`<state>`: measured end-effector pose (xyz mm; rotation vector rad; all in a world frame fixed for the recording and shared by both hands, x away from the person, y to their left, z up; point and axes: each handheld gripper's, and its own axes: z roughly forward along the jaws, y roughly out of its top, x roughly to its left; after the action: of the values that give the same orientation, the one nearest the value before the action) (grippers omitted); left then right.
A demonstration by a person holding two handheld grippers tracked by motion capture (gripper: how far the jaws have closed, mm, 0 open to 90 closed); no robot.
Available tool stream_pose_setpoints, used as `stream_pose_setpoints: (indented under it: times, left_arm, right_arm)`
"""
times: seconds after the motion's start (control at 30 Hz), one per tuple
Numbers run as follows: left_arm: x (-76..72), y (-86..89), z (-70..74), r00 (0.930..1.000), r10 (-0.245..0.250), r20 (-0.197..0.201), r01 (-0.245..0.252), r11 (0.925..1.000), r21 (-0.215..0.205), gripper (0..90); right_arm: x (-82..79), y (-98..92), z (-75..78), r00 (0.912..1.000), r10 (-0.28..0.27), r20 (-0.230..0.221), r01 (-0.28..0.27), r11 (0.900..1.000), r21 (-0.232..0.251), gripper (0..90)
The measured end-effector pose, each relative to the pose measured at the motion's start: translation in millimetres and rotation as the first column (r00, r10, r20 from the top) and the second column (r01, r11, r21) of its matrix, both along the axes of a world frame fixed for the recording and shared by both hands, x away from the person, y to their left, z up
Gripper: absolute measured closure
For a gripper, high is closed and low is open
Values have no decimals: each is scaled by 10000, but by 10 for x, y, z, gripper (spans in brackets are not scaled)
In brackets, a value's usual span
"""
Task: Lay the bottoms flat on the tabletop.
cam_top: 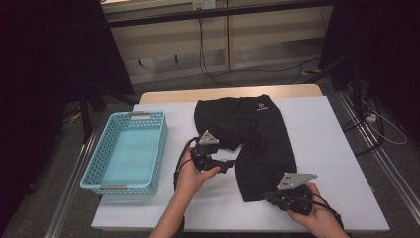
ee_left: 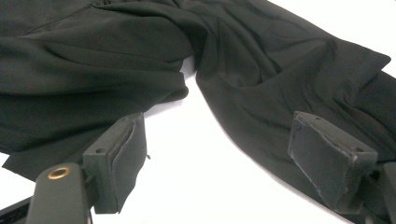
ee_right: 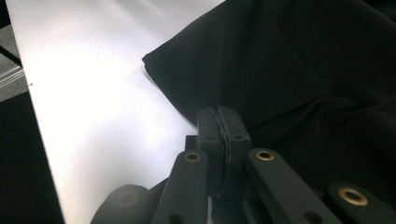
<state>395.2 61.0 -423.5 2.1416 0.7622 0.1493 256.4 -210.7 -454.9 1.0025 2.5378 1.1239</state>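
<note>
We see the black shorts (cam_top: 255,139) spread flat on the white desk (cam_top: 337,148), right of the blue basket (cam_top: 126,151). Our left tongs (ee_left: 233,154) stand apart at the crotch, gripping nothing. Our right tongs (ee_right: 223,128) are clamped on the near leg hem.

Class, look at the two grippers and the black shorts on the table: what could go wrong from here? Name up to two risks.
1. The right gripper is shut at the hem of the black shorts; the pinch looks thin, so the fabric may slip out when lifted.
2. The left gripper is open with bare table between its jaws; closing here would likely miss the cloth.
</note>
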Motion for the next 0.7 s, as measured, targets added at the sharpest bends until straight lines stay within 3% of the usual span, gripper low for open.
stream_pose_setpoints:
  times: [0.23, 0.7]
  left_arm:
    - [-1, 1, -2, 10000, -71, -62, 71, 10000, -33, 197]
    - [-20, -16, 14, 9999, -96, -49, 96, 9999, -130, 194]
  right_arm:
    - [-50, -48, 41, 9995, 238, -227, -245, 9992, -326, 893]
    - [-214, -181, 78, 9985, 227, -496, -248, 9988, -419, 893]
